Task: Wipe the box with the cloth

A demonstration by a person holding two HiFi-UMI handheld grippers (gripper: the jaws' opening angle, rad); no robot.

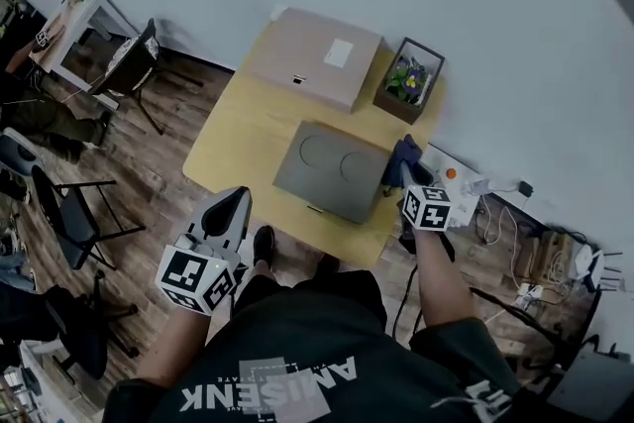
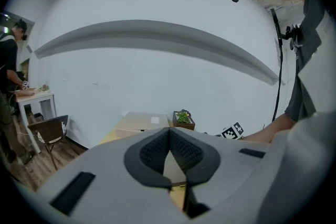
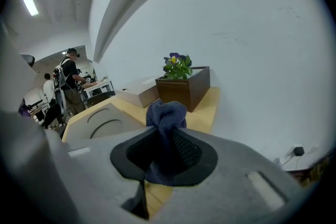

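The right hand-held gripper (image 3: 169, 136) grasps the bunched dark-blue cloth (image 3: 167, 113) at the right edge of the flat grey box (image 1: 332, 168) on the yellow desk (image 1: 233, 139) — the wiping itself looks barely begun. The left hand-held gripper (image 2: 169, 134), clenched and empty, hangs off the desk's near-left side.

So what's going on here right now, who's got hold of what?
A person stands at a yellow table with a hand-held gripper in each hand. The right hand-held gripper is shut on a dark blue cloth, held at the right edge of the grey box; whether the cloth touches the box cannot be told. The left hand-held gripper is shut and empty, held off the table's near side. A cardboard box and a flower planter sit farther back.
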